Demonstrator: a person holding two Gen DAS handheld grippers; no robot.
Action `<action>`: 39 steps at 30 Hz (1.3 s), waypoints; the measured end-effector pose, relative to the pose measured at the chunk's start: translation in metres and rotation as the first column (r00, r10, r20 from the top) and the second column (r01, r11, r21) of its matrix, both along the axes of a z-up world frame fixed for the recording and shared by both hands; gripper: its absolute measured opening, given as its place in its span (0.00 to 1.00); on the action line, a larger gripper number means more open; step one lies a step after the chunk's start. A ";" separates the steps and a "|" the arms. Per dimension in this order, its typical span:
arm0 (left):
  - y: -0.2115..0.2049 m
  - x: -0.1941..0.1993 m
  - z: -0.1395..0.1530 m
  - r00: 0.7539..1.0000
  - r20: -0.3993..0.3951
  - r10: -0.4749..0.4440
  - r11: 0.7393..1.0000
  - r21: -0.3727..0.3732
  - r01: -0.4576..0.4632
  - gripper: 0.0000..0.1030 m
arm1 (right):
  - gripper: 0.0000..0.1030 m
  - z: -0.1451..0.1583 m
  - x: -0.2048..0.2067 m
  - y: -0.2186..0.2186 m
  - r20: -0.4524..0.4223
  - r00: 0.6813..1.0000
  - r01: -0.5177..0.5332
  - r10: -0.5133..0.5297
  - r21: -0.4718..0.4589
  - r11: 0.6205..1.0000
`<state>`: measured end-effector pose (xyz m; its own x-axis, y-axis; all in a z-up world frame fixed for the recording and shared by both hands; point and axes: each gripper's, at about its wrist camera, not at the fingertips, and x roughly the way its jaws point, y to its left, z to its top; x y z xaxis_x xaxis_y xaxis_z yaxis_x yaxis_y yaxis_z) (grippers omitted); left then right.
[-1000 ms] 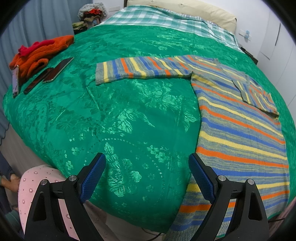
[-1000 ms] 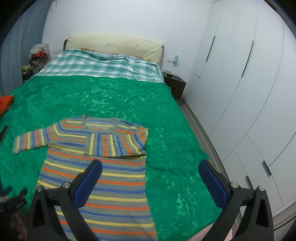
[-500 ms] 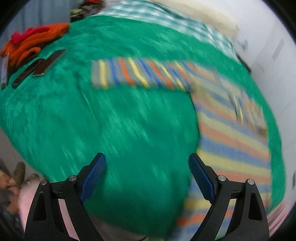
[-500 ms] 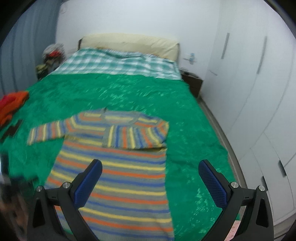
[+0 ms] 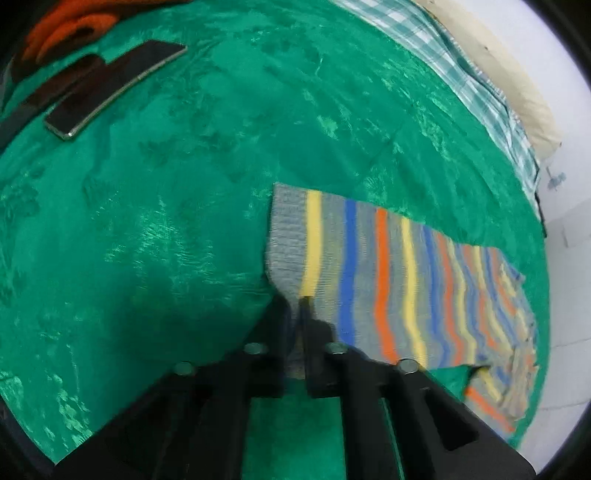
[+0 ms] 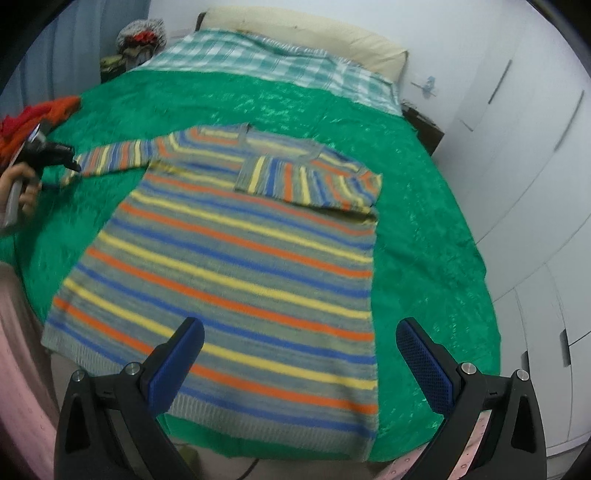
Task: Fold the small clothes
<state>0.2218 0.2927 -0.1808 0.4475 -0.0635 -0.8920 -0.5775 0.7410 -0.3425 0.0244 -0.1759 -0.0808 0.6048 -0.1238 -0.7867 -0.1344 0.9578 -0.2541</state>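
A striped sweater (image 6: 236,258) in grey, blue, orange and yellow lies flat on a green bedspread (image 6: 417,221). Its right sleeve (image 6: 306,181) is folded across the chest. Its left sleeve (image 5: 369,266) stretches out sideways. My left gripper (image 5: 294,302) is shut on the grey cuff of that sleeve; it also shows in the right wrist view (image 6: 68,162) at the far left. My right gripper (image 6: 299,354) is open and empty, above the sweater's hem.
Two dark flat phones (image 5: 110,85) and an orange garment (image 5: 74,22) lie on the bedspread left of the sleeve. A checked sheet (image 6: 266,62) and pillow (image 6: 306,29) are at the bed's head. White wardrobe doors (image 6: 524,147) stand right of the bed.
My left gripper has moved forward to the outstretched sleeve and shut on its cuff. My right gripper has swung left over the sweater's body and stays open.
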 end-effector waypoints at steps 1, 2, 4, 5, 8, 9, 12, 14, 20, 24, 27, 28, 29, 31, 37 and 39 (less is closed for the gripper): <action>-0.006 0.002 0.014 1.000 0.004 0.000 0.999 0.048 0.000 0.00 | 0.99 -0.002 0.000 0.000 -0.006 1.000 -0.001 0.001 0.004 1.000; -0.010 0.005 0.026 1.000 0.016 -0.015 0.996 0.085 0.014 0.00 | 0.99 -0.004 0.001 -0.001 -0.010 1.000 -0.001 0.001 0.010 1.000; -0.042 0.017 0.065 0.993 0.058 -0.101 0.979 0.183 0.089 0.00 | 0.99 -0.006 0.000 -0.004 -0.003 1.000 -0.001 0.001 0.017 1.000; -0.063 0.024 0.085 0.985 0.086 -0.152 0.967 0.218 0.130 0.00 | 0.99 -0.008 -0.001 -0.007 0.003 1.000 0.002 -0.002 0.018 1.000; -0.130 0.043 0.132 0.942 0.164 -0.294 0.927 0.289 0.239 0.00 | 0.99 -0.013 0.001 -0.014 0.006 1.000 0.012 -0.013 0.033 0.999; -0.163 0.050 0.150 0.913 0.193 -0.360 0.905 0.312 0.291 0.00 | 0.99 -0.016 0.002 -0.017 0.000 1.000 0.018 -0.018 0.041 0.999; -0.257 0.065 0.174 0.820 0.229 -0.525 0.826 0.369 0.426 0.00 | 0.99 -0.020 0.003 -0.029 -0.007 0.999 0.039 -0.039 0.053 0.998; -0.304 0.069 0.172 0.773 0.219 -0.595 0.778 0.396 0.487 0.01 | 0.99 -0.021 0.003 -0.037 -0.007 0.998 0.059 -0.059 0.061 0.996; -0.421 0.083 0.094 0.680 0.025 -0.733 0.643 0.353 0.680 0.73 | 0.99 -0.026 -0.001 -0.065 -0.007 0.991 0.132 -0.131 0.071 0.989; -0.422 0.056 0.072 0.642 0.016 -0.767 0.604 0.357 0.713 0.74 | 0.99 -0.034 0.001 -0.081 -0.025 0.985 0.172 -0.170 0.084 0.982; -0.367 0.050 0.082 0.714 0.090 -0.694 0.691 0.362 0.626 0.84 | 0.99 -0.037 0.004 -0.096 -0.026 0.978 0.207 -0.205 0.094 0.974; -0.351 0.055 0.083 0.749 0.093 -0.656 0.718 0.383 0.581 0.87 | 0.99 -0.038 0.006 -0.100 -0.030 0.977 0.214 -0.212 0.097 0.972; -0.339 0.060 0.082 0.774 0.083 -0.627 0.733 0.400 0.551 0.87 | 0.99 -0.039 0.009 -0.104 -0.035 0.975 0.220 -0.218 0.102 0.970; -0.310 0.080 0.066 0.835 0.012 -0.551 0.738 0.474 0.480 0.87 | 0.99 -0.038 0.021 -0.111 -0.034 0.975 0.221 -0.218 0.115 0.968; -0.269 0.082 0.006 0.853 -0.213 -0.476 0.689 0.511 0.513 0.82 | 0.99 -0.021 0.086 -0.140 -0.063 0.982 0.187 -0.176 0.310 0.932; -0.261 0.056 0.026 0.854 -0.157 -0.496 0.719 0.477 0.506 0.84 | 0.99 -0.025 0.100 -0.154 -0.145 0.975 0.210 -0.166 0.374 0.904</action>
<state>0.2775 0.0322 -0.1551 0.4604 0.1669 -0.8719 -0.0759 0.9860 0.1487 0.1243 -0.3302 -0.1058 0.5097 0.0981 -0.8547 0.0523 0.9881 0.1445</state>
